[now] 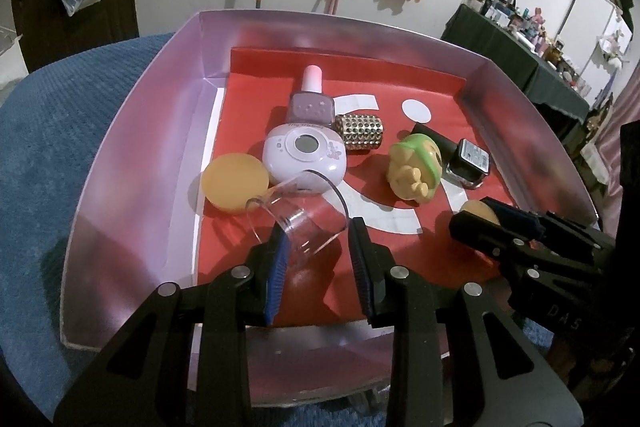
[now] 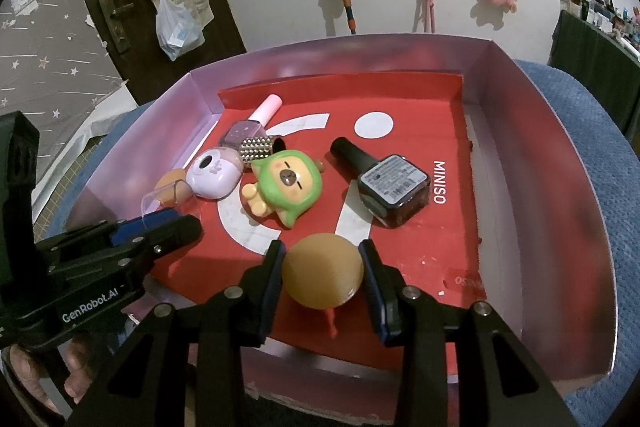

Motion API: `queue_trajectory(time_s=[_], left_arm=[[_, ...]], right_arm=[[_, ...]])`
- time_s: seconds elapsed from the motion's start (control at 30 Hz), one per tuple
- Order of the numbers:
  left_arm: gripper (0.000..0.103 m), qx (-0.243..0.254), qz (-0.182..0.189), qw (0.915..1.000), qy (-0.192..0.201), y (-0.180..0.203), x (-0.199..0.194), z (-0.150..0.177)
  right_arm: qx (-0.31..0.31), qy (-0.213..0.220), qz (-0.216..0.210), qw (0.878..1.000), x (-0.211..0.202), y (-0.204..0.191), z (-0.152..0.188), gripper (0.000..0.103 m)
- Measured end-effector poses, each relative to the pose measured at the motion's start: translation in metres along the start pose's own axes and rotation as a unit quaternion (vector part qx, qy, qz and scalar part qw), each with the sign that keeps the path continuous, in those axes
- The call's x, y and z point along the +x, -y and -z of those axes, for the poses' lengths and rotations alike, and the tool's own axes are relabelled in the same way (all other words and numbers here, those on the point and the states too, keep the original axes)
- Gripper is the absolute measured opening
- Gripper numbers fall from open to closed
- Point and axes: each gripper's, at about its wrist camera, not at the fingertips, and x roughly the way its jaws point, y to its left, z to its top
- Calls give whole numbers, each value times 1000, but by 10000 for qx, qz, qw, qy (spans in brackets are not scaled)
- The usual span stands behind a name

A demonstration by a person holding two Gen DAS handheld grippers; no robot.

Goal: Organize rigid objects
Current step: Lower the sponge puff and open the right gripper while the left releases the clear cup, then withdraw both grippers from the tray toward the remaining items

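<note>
a big shallow box [image 1: 132,131] with smooth, shiny pink walls and a red paper floor sits on a bumpy blue cloth [image 1: 60,115]. at the left side of the box lies one flat, round orange puck [image 1: 235,183], smooth and dull. just right of it the left gripper [image 1: 316,239] is squeezed on a clear plastic cup [image 1: 298,215]; the cup lies tipped on its side, its open mouth toward the far side and its long way running from near to far. behind the cup is one round, pale purple case [image 1: 304,159] with a grey oval window on top, smooth like an egg. behind that lies one purple nail polish bottle [image 1: 310,103] with a pink cap; it points to the far wall. beside it is one short gold roll [image 1: 360,132] covered in tiny bumps, lying on its side. more to the right is one shiny toy figure [image 2: 286,183] in a green hood, on its back. then comes one dark nail polish bottle [image 2: 390,187], square and glassy, lying down with its black cap pointing far and left. near the front, the right gripper [image 2: 322,275] has its two pads on the sides of a second round orange puck [image 2: 322,275], which rests on the red floor. so there are two pucks, two polish bottles and one each of the other things.
</note>
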Motion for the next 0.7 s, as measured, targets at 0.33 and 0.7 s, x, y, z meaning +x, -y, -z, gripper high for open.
queue_trajectory(time_s=[0.33,0.7], left_arm=[[68,93,-65,9995,310,4,-17,1],[69,194,-141,9987,449,8,-30,3]], right_arm=[[-15,118,-26,9999,-12,0,4,49],[-46,385,-62,9992,-31,-5,5,66]])
